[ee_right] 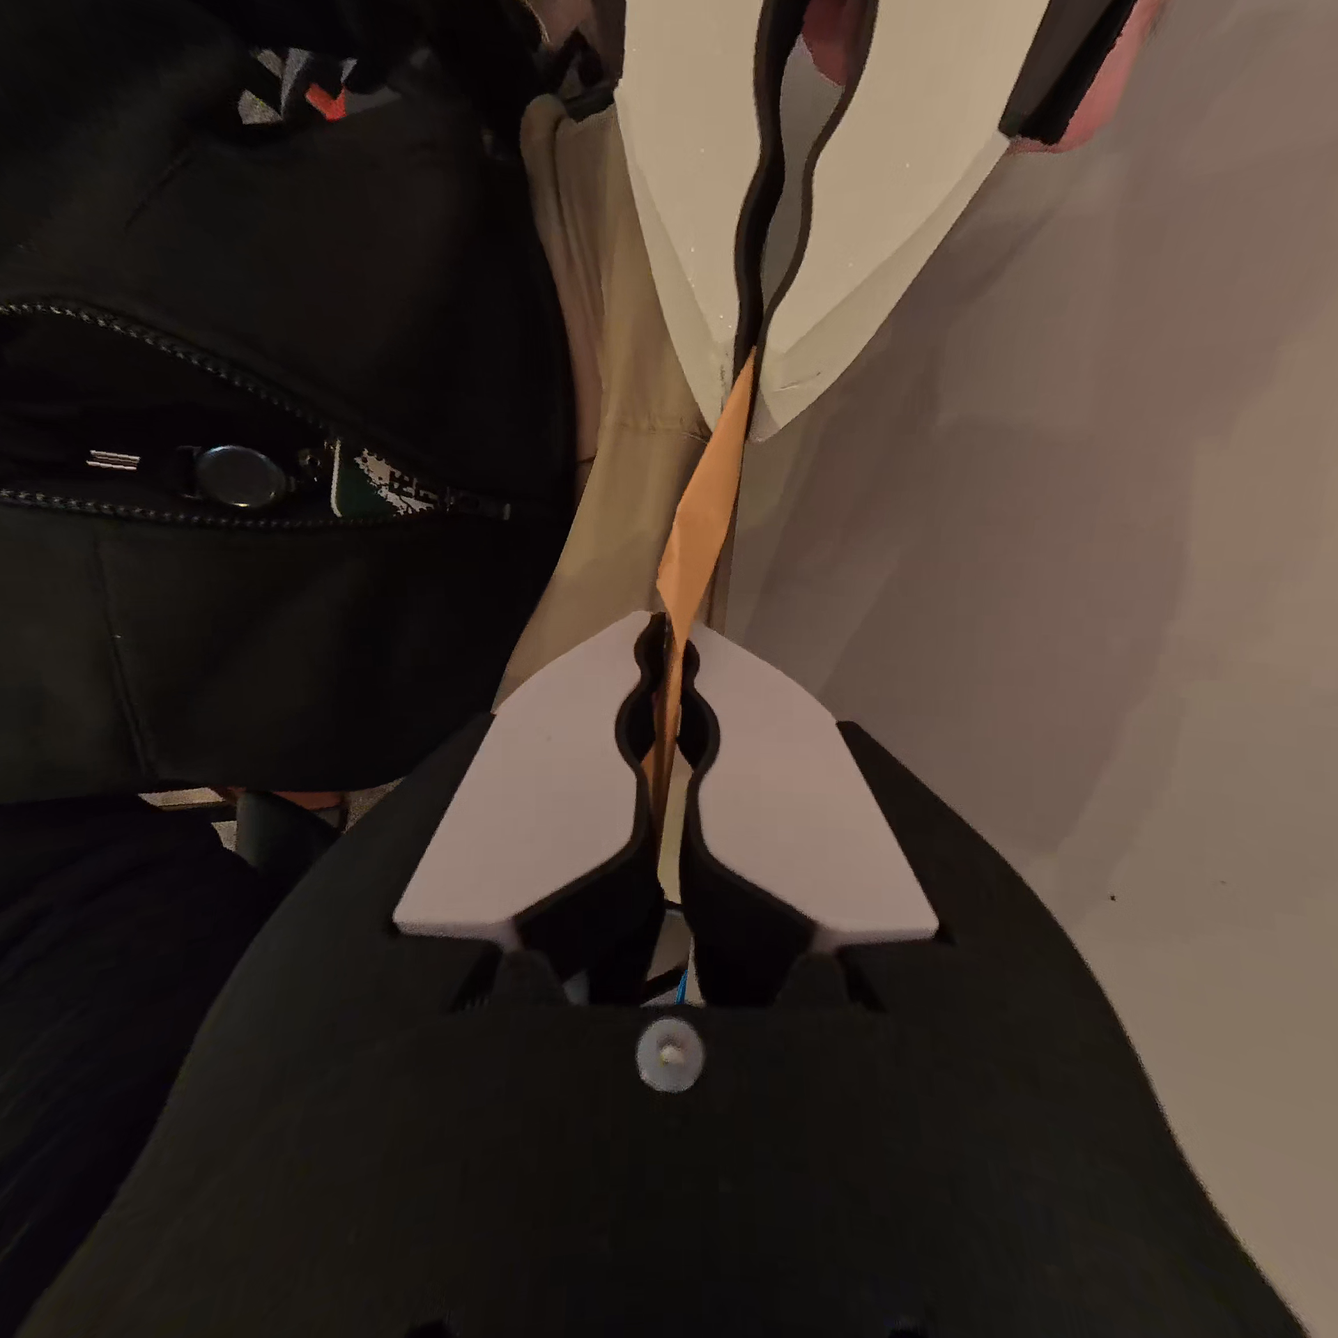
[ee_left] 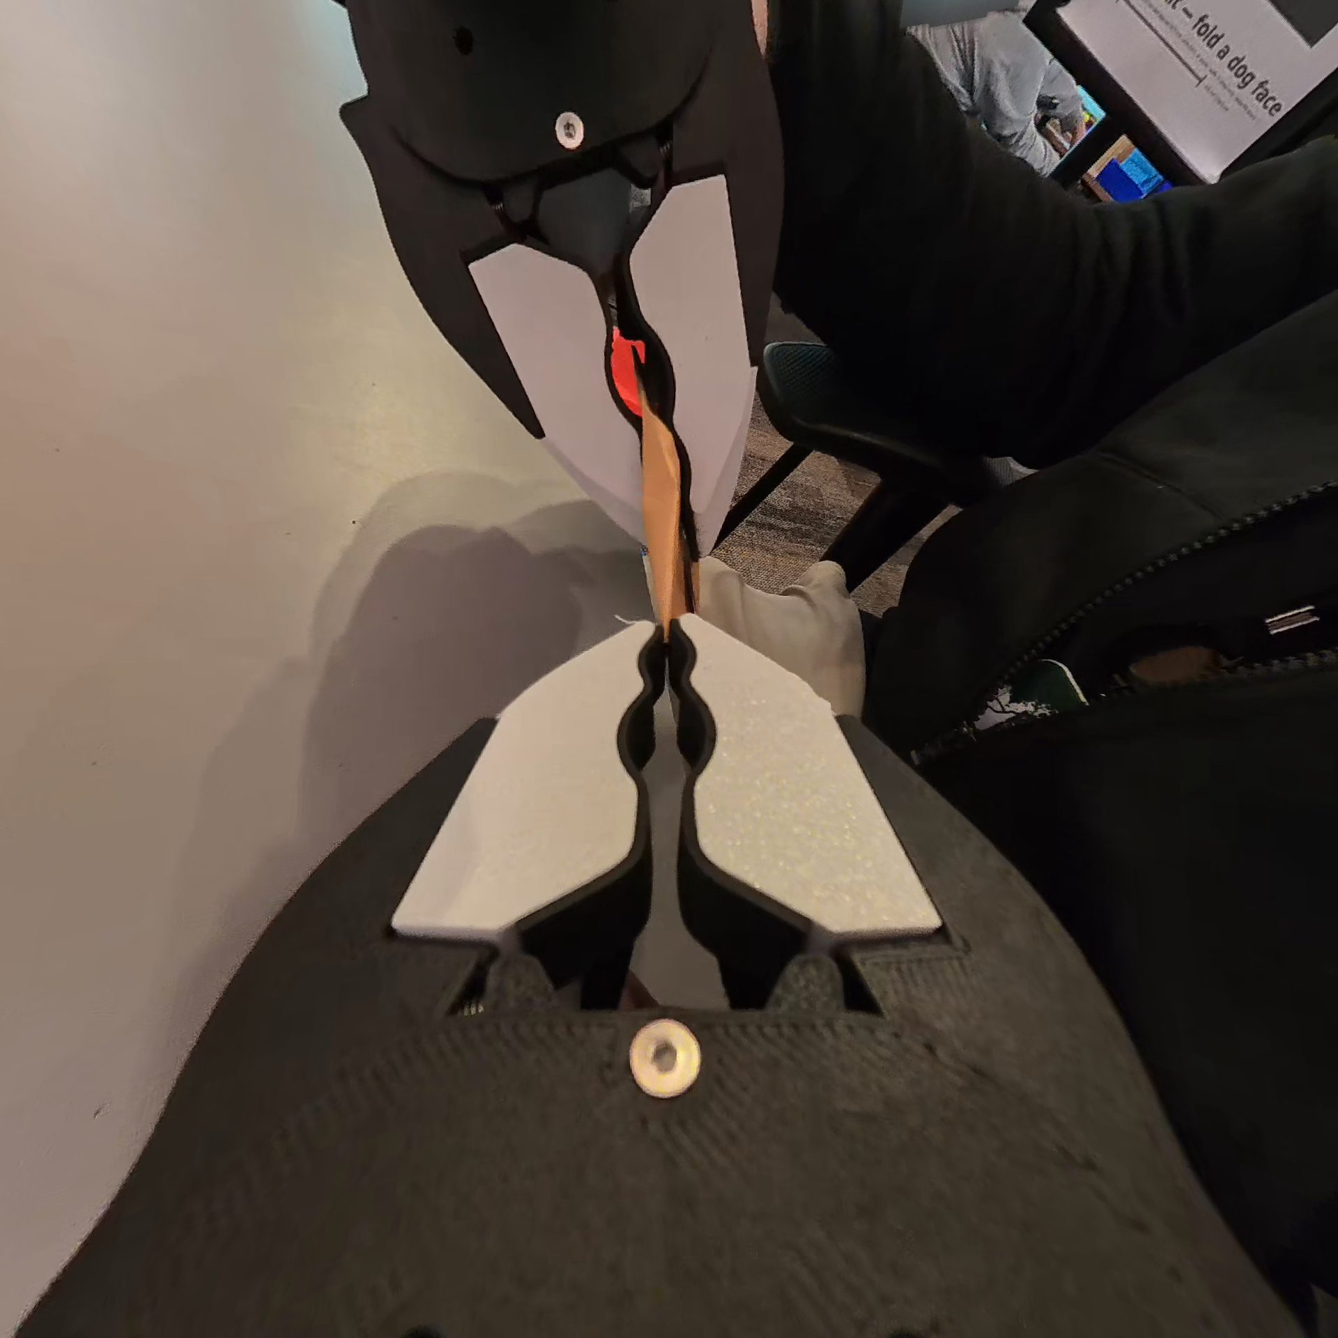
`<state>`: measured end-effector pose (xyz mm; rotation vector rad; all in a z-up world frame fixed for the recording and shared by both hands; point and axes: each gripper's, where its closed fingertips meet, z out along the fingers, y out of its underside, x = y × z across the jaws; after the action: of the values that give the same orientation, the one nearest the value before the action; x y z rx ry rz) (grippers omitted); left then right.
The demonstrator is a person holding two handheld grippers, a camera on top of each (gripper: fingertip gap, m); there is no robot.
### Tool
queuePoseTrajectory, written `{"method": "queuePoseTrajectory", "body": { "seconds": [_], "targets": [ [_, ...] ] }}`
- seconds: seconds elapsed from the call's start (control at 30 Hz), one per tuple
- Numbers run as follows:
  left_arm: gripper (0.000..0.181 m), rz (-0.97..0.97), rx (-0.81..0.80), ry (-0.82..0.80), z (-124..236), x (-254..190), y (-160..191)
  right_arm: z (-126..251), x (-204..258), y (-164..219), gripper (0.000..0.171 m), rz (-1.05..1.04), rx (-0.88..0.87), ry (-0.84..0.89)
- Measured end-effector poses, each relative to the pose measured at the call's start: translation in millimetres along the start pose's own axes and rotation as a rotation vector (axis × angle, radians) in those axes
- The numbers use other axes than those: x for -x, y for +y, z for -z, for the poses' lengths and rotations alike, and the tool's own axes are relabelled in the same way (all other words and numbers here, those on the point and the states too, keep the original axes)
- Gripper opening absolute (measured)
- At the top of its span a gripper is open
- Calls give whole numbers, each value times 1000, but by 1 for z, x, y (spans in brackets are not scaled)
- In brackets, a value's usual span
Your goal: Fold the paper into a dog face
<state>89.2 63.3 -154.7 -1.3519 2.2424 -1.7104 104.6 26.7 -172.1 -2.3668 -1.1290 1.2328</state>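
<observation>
Pale bench [ee_left: 181,507], bare where visible; dark chair and patterned carpet beyond its far edge. Left gripper [ee_left: 666,641] and right gripper [ee_right: 670,637], facing, jaws of each clamped on opposite ends of the tan paper [ee_right: 695,521], held edge-on above the bench. Paper appears already folded; dog face unconfirmed, probably unfinished.

It looks like an office or lab workspace: a plain white table [ee_left: 181,507], patterned carpet [ee_left: 789,499], a dark office chair [ee_left: 832,405], a printed instruction sheet [ee_left: 1187,80] on a stand, and another person [ee_left: 1006,80] seated behind.
</observation>
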Motion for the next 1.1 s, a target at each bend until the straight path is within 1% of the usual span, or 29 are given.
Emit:
{"method": "queuePoseTrajectory", "body": {
  "seconds": [0.17,0.27,0.33,0.4,0.5,0.6,0.83,0.87,0.97,1.03,1.1],
  "targets": [
    [0,15,-7,-13,-1,3,0,5,-4,-3,5,-19,-31,12],
    [0,18,1,-16,-4,4,2,10,-4,-9,11,-18,-73,20],
    [0,23,-10,-9,-4,3,0,9,-5,-9,5,1,-65,37],
    [0,24,0,-13,-4,3,1,8,-5,-14,5,18,-80,46],
    [0,27,-7,-17,-3,4,-1,9,-5,-21,13,16,-106,44],
    [0,28,-3,-11,-4,2,-1,8,-6,-23,12,25,-116,47],
    [0,17,-7,2,-1,-2,-3,10,-11,-30,0,37,-160,74],
    [3,5,-16,-4,-1,-3,-4,12,-12,-31,0,33,-169,73],
    [32,-5,-27,-31,1,0,-7,18,-13,-34,0,19,-202,86],
    [34,-47,-20,-95,-1,5,-9,20,-16,-34,0,-8,-213,93],
    [28,-93,2,-149,-5,8,-9,21,-18,-34,0,-25,-222,92]
  ]
}}
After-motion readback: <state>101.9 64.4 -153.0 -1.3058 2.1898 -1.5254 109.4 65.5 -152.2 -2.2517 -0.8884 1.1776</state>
